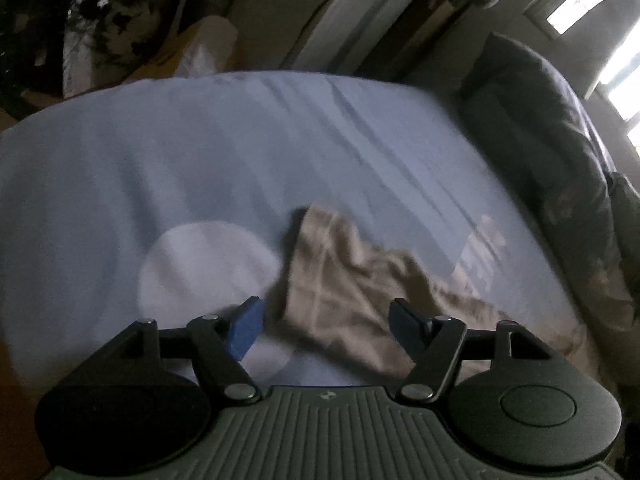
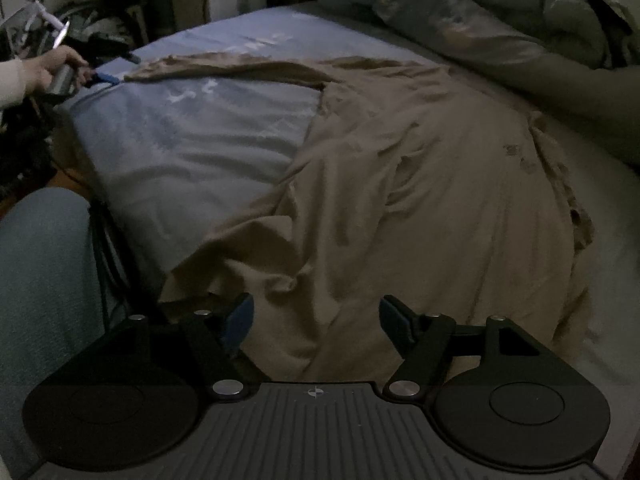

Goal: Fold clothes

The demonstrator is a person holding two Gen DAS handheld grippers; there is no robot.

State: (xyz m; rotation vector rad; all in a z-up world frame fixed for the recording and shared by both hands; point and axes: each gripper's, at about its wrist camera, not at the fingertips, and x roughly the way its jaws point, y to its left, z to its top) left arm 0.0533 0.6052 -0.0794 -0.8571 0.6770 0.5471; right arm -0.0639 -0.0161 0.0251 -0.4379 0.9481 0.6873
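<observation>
At the far left of the right wrist view, a person's hand [image 2: 48,70] is seen gripping the handle of the left tongs [image 2: 105,78], whose blue tips sit just beside the end of a long sleeve [image 2: 224,68]. Below that hand, a leg in light blue fabric [image 2: 44,272] is pressed against the edge of the bed [image 2: 192,144], which is covered by a pale blue sheet. The sleeve is stretched out across the sheet towards the left edge of the bed. To the right of it, the beige garment [image 2: 440,200] is spread over the middle of the bed, wrinkled, with its near hem reaching the front edge. A grey-green duvet [image 2: 520,28] is bunched along the far right side.

In the left wrist view, which is blurred, the left tongs [image 1: 328,330] are held well apart above the sheet, and the cuff end of the sleeve [image 1: 340,276] lies between them without being pressed by either pad. A pale round patch [image 1: 208,268] is visible on the sheet to the left of the cuff.

The right tongs [image 2: 316,326] are held wide over the near hem of the garment; cloth lies under the gap, and no pad is seen closing on it.
</observation>
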